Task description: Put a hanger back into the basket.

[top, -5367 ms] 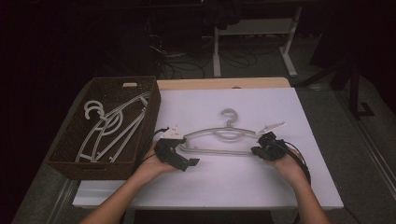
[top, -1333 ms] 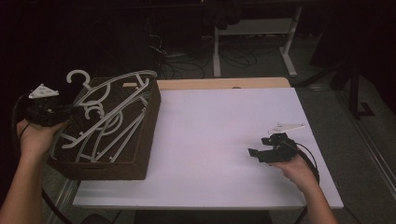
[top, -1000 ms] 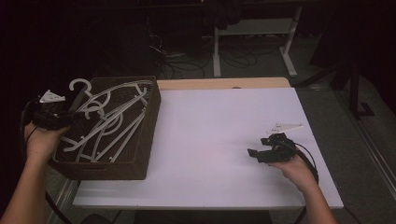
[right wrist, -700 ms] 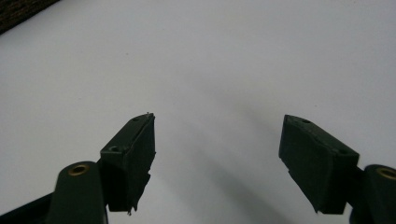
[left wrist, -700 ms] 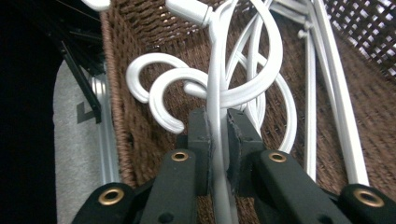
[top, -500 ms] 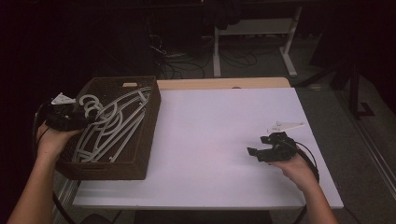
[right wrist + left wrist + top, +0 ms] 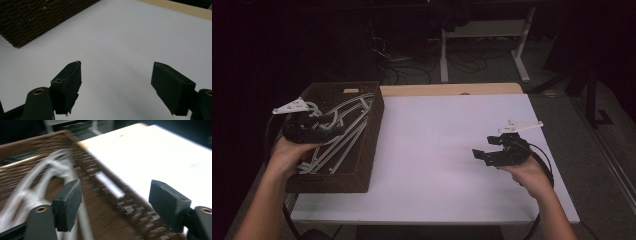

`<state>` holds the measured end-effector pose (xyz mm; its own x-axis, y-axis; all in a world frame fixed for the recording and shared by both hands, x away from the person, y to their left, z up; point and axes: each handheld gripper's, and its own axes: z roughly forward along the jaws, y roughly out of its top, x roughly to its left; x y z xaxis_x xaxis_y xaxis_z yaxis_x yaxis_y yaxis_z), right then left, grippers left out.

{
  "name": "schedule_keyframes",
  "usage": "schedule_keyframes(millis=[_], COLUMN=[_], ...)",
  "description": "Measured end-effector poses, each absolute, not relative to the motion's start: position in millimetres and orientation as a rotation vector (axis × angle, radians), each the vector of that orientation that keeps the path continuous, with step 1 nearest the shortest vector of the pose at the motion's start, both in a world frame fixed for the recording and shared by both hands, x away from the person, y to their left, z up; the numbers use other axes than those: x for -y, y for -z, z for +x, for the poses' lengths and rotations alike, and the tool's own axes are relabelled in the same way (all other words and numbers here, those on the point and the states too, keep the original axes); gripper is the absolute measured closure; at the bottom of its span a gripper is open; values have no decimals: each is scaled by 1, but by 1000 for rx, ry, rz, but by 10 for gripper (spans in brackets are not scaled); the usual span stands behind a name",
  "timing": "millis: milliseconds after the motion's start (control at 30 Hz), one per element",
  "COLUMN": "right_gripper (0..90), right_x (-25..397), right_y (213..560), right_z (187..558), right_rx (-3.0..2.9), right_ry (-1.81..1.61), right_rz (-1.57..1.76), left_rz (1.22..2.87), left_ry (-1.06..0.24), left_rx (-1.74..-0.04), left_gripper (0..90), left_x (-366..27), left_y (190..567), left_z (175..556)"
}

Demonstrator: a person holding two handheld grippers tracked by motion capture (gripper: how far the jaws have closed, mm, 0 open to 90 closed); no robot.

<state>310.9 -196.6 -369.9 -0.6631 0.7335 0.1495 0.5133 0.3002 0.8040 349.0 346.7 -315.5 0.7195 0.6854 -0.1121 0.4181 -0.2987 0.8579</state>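
White plastic hangers (image 7: 343,131) lie in the wicker basket (image 7: 371,145). Left hand-held gripper (image 7: 116,203) hovers above them, jaws spread. Right hand-held gripper (image 7: 117,86), also spread, hovers over the counter (image 7: 432,150).

basket (image 7: 367,150): dark woven wicker, rough | hangers (image 7: 343,131): pale smooth plastic | table (image 7: 437,150): matt white

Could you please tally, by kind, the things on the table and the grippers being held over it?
Wicker basket: 1
White hangers lying in the basket: several, tangled, so the exact count cannot be told
Left gripper, jaws open, over the basket: 1
Right gripper, jaws open, above the white table: 1
Total apart from the hangers: 3
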Motion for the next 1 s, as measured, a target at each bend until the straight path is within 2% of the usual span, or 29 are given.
schedule_keyframes(millis=[300,433,467,1000], right_gripper=[139,117,87,69], right_x=[189,186,186,187], right_y=[351,347,347,355], right_z=[309,308,309,309], right_rx=[-2320,-2298,-2298,-2298], right_ry=[-1318,-1350,-1355,-1342], right_rz=[1069,1047,1039,1036], left_rz=[1955,1977,1982,1955], left_ry=[-236,-201,-200,-167], left_rx=[-700,-680,-675,-639], left_gripper=[121,24,0,0], left_x=[-302,-290,-288,-285], left_y=[327,335,337,336], left_z=[335,334,333,324])
